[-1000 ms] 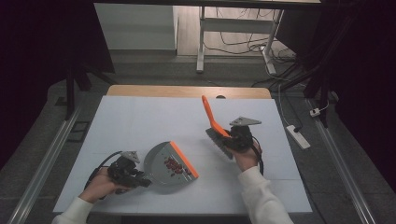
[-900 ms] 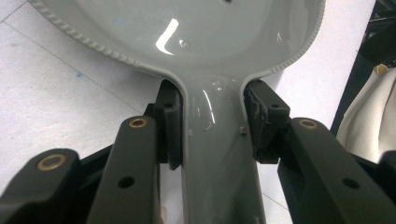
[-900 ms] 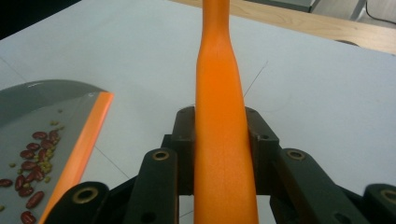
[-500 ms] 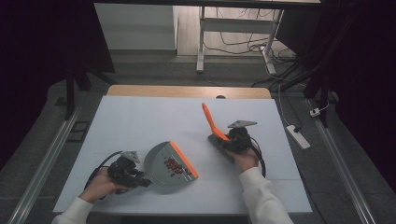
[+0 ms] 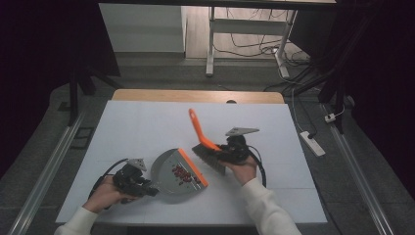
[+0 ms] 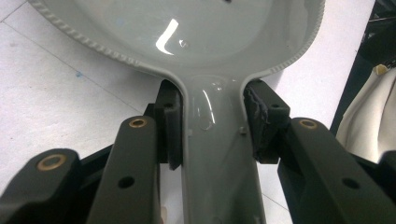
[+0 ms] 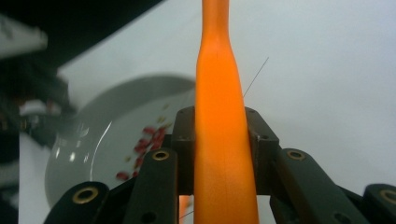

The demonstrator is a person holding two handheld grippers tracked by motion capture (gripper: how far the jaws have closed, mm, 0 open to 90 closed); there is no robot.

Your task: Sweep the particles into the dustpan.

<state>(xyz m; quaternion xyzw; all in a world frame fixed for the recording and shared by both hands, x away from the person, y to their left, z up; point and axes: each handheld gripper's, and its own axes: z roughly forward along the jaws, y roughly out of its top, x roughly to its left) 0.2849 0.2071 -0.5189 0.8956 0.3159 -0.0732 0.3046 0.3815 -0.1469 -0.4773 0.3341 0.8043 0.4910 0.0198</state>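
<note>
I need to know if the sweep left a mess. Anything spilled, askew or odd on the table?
Nothing stands out. The red bits lie inside the grey dustpan, held by the left gripper. The right gripper clamps the orange brush, bristles by the pan's orange lip. No bits show on the white table.

One grey dustpan (image 5: 172, 172) is lying near the left of one white table (image 5: 147, 127). One orange brush (image 5: 205, 144) is standing right of it. A small heap of red bits (image 5: 182, 172), too small to count, is sitting in the pan. Two grippers, left (image 5: 147, 188) and right (image 5: 222, 155), are showing.
</note>
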